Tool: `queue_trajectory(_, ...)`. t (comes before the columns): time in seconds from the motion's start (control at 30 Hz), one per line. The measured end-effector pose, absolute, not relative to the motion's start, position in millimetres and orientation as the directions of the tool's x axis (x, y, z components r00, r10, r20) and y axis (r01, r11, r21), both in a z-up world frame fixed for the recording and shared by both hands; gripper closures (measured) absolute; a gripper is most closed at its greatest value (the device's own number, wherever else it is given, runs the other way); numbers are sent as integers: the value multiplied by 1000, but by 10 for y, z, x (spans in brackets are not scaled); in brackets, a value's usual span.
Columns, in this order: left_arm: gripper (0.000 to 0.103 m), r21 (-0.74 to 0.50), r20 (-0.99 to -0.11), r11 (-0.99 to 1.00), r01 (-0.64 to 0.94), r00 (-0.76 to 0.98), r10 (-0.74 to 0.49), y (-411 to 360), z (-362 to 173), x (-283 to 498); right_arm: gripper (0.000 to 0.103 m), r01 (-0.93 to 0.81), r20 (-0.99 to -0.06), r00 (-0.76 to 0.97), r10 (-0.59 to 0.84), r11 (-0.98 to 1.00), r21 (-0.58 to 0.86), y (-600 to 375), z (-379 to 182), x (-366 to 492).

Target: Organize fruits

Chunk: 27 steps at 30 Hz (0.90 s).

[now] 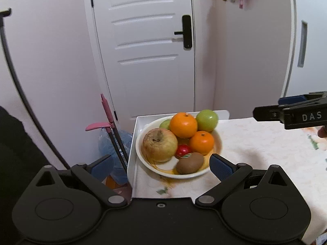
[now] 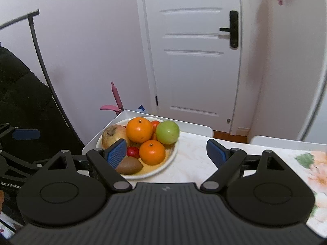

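A white plate (image 1: 151,166) (image 2: 163,164) on the table's far left corner holds a pile of fruit: a large blotchy apple (image 1: 159,144) (image 2: 111,135), two oranges (image 1: 183,124) (image 1: 202,142), a green apple (image 1: 207,120) (image 2: 167,132), a small red fruit (image 1: 183,150) and a kiwi (image 1: 190,165) (image 2: 129,165). My left gripper (image 1: 161,164) is open and empty, just before the plate. My right gripper (image 2: 166,152) is open and empty, its left finger (image 2: 116,153) over the plate's near edge. The right gripper also shows at the right edge of the left wrist view (image 1: 286,113).
The table carries a pale flowered cloth (image 1: 265,147) (image 2: 314,169) and a white raised rim (image 1: 132,153). Beyond stand a white door (image 1: 147,47), a pink-handled tool (image 1: 107,112) and a blue plastic bag (image 1: 114,143) on the floor. A dark coat on a rack (image 2: 24,102) hangs at left.
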<state>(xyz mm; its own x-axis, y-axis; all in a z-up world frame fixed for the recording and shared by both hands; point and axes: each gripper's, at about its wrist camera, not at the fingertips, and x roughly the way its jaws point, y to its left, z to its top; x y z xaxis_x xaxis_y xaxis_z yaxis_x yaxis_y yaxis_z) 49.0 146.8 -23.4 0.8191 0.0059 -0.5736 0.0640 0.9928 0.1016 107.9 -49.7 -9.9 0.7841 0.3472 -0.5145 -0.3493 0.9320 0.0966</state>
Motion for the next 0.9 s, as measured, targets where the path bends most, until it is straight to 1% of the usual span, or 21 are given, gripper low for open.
queue_trajectory(0.1,1,108,-556,993,47,831,21,1324,-106,292,3,-318,-513,796,321,943,97,-695,42,830)
queue_trajectory(0.3,1,94,-518,995,45,855,10,979,189,-54,3,-250,-506,822,262,964,93,-1133,299,353)
queue_trajectory(0.43,1,111,-493,993,38,870,21,744,368,-235,3,-202,-507,835,214,976,80,-1400,425,81)
queue_trajectory(0.5,1,88,-486,995,42,874,6,663,431,-299,0,-173,-511,839,185,982,71,-1506,480,-27)
queue_trajectory(0.57,0,64,-487,997,44,873,-8,597,460,-332,0,-144,-511,846,152,988,56,-1586,524,-119)
queue_trajectory(0.7,0,54,-479,997,48,878,-16,467,480,-393,0,-89,-523,847,96,995,39,-1728,578,-292)
queue_trajectory(0.8,0,53,-484,997,50,875,-18,381,477,-431,0,-52,-538,842,47,999,6,-1764,557,-370)
queue_trajectory(0.9,0,49,-491,997,51,871,-20,319,466,-461,0,-36,-554,832,27,999,-6,-1789,501,-428)
